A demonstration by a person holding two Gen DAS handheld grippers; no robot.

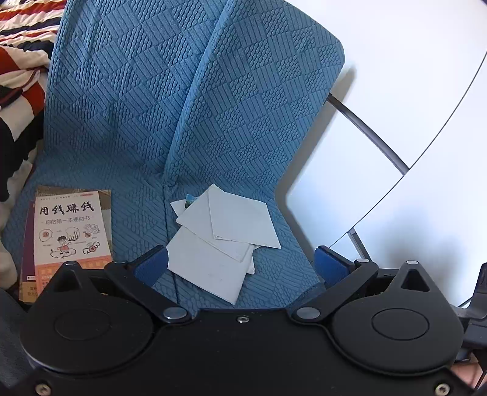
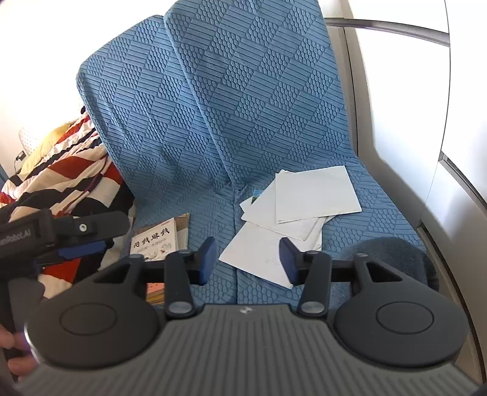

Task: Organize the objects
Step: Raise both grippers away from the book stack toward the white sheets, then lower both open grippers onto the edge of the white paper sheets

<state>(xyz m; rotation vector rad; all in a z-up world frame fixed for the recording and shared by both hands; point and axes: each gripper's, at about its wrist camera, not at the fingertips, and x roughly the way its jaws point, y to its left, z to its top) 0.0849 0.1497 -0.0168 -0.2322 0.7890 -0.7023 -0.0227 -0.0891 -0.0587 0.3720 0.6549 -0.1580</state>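
Note:
A loose pile of white paper sheets point(image 1: 219, 237) point(image 2: 292, 213) lies fanned on the blue quilted seat point(image 1: 137, 189) point(image 2: 207, 195), with a small coloured card peeking out under its far edge. To the left, a white and orange book with black characters point(image 1: 71, 231) point(image 2: 155, 240) tops a small stack. My left gripper point(image 1: 240, 265) hovers over the near end of the papers, its jaws wide apart and nothing between them. My right gripper point(image 2: 247, 260) stands open just before the nearest sheet, holding nothing. The left gripper point(image 2: 76, 240) also shows side-on at the left of the right wrist view.
A red, white and black striped blanket point(image 1: 18, 61) point(image 2: 67, 170) is heaped left of the seat. White panels with a metal bar point(image 1: 365, 131) point(image 2: 395, 27) bound the right side. A dark blue fuzzy patch point(image 2: 395, 256) lies at the seat's front right.

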